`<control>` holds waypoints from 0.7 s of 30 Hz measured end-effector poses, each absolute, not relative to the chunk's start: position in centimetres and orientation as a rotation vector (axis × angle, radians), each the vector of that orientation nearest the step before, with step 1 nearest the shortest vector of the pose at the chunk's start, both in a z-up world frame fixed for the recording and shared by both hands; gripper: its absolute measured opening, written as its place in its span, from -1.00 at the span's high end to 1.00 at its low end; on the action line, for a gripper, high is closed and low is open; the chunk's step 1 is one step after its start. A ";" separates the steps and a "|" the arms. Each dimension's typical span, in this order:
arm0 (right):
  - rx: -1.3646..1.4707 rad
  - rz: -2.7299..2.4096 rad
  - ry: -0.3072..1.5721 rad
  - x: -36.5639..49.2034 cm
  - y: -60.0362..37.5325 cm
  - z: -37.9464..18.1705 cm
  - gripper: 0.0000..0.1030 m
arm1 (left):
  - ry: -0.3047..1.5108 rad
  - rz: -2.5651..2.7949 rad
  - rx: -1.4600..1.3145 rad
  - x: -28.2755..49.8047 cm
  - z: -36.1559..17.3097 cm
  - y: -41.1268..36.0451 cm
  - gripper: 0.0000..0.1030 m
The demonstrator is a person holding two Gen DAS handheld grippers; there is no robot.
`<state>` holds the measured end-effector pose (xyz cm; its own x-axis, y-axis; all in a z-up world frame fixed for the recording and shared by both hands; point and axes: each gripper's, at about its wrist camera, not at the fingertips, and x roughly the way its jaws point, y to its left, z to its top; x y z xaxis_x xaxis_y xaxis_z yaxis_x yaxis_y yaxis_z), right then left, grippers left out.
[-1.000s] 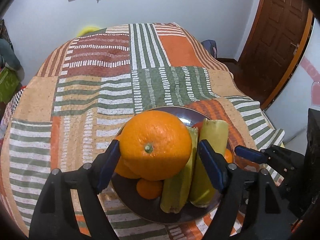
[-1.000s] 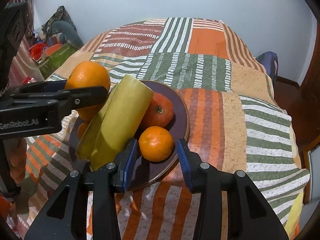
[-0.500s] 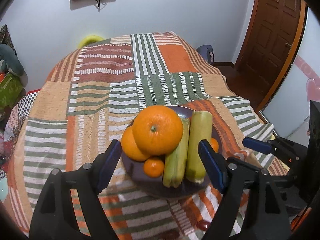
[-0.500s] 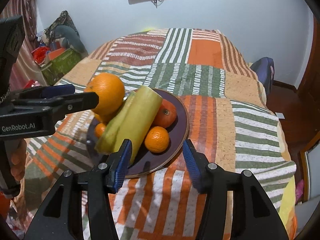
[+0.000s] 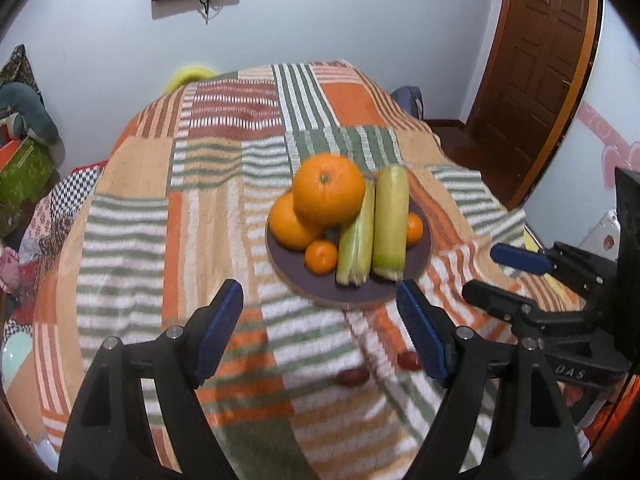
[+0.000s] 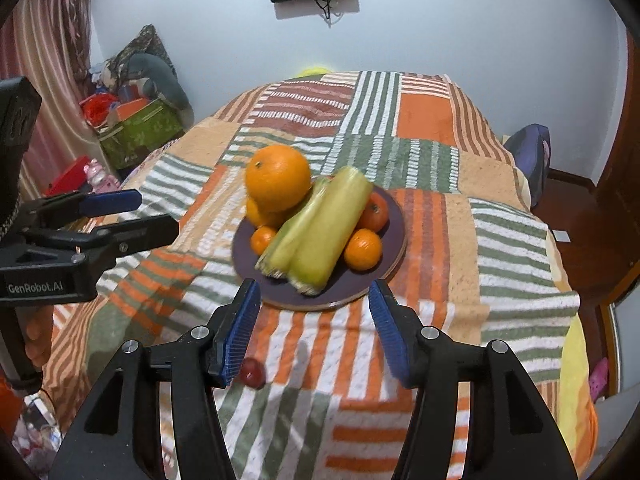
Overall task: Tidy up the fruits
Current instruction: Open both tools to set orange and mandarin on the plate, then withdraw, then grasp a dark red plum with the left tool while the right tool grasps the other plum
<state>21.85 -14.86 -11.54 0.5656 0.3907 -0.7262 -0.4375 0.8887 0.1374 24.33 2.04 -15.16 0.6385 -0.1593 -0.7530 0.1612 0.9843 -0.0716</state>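
A dark round plate [image 5: 304, 280] [image 6: 356, 288] on the striped cloth holds a big orange [image 5: 328, 188] [image 6: 278, 178] stacked on another orange [image 5: 288, 224], two pale green corn cobs [image 5: 390, 224] [image 6: 324, 232], small mandarins [image 5: 321, 256] [image 6: 363, 249] and a red tomato [image 6: 374, 212]. My left gripper [image 5: 320, 332] is open and empty, short of the plate. My right gripper [image 6: 314, 328] is open and empty, also short of the plate. Small red fruits [image 5: 352, 377] [image 6: 253, 372] lie on the cloth near the fingers.
The patchwork cloth [image 5: 224, 208] covers a round table. A wooden door [image 5: 536, 60] stands right. Boxes and clutter [image 6: 136, 128] sit left by the wall. The other gripper shows at each view's side [image 5: 552, 304] [image 6: 80, 236].
Both grippers have pulled back and up from the plate. The big orange, earlier between the left fingers, now rests on the pile.
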 end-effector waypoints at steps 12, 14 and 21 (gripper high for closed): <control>-0.064 0.540 0.937 19.3 -12.9 -15.1 -0.03 | 0.967 -0.201 -0.016 21.0 -20.2 2.6 -0.46; -0.064 0.544 0.951 19.2 -12.7 -15.8 -0.03 | 0.979 -0.212 -0.020 20.7 -21.0 2.4 -0.34; -0.073 0.565 0.994 19.3 -12.2 -17.2 0.23 | 1.002 -0.255 -0.004 21.0 -22.7 1.1 -0.03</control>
<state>19.30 -12.18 -17.22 0.4144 0.4166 -0.8092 -0.4820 0.8546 0.1931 21.04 1.13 -22.72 0.5117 -0.2137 -0.8322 0.2096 0.9704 -0.1203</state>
